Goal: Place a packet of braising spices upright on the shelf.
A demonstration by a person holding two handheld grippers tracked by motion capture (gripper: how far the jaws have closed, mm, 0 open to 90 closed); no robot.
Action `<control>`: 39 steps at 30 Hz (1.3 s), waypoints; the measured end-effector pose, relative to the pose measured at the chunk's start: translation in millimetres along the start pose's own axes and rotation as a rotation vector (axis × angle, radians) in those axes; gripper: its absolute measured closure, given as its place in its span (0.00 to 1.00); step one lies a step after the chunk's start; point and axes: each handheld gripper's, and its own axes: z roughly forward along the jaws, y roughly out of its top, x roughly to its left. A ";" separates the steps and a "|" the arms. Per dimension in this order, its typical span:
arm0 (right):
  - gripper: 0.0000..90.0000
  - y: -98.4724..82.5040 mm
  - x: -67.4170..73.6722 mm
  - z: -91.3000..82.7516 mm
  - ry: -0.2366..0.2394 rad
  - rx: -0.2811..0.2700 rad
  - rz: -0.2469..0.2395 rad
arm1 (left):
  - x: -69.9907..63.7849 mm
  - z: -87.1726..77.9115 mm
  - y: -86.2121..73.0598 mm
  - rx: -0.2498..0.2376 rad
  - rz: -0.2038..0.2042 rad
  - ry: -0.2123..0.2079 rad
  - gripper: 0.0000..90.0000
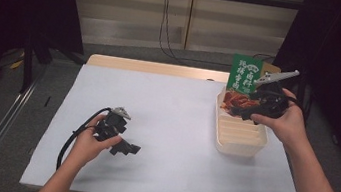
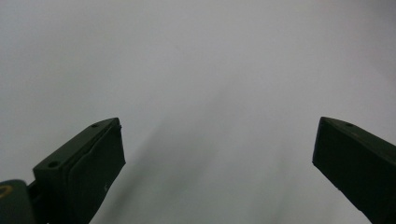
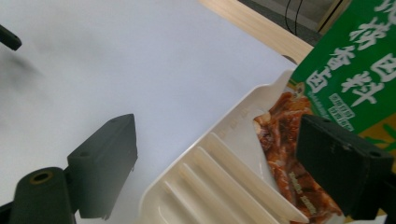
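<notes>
A green seasoning packet [image 1: 243, 76] printed with red meat stands upright in the far end of a cream slotted tray [image 1: 241, 136] at the table's right side. My right gripper [image 1: 243, 111] hovers over that far end, just in front of the packet. In the right gripper view its jaws [image 3: 217, 128] are open wide; the tray's rim [image 3: 233, 121] lies between them and the packet [image 3: 355, 74] rises behind the right jaw, not gripped. My left gripper [image 1: 126, 148] rests low over the white sheet at the front left, open [image 2: 219, 126] with nothing between its jaws.
A white sheet [image 1: 172, 106] covers the table, with a bare wooden strip [image 1: 157, 68] along the far edge. The tray's near slots [image 3: 210, 186] hold nothing. Dark curtains and floor cables lie beyond the table.
</notes>
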 end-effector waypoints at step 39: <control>0.10 -30.3 88.9 67.5 0.187 0.070 -0.082 | 3.8 -4.1 -1.7 -0.022 -0.017 0.002 0.03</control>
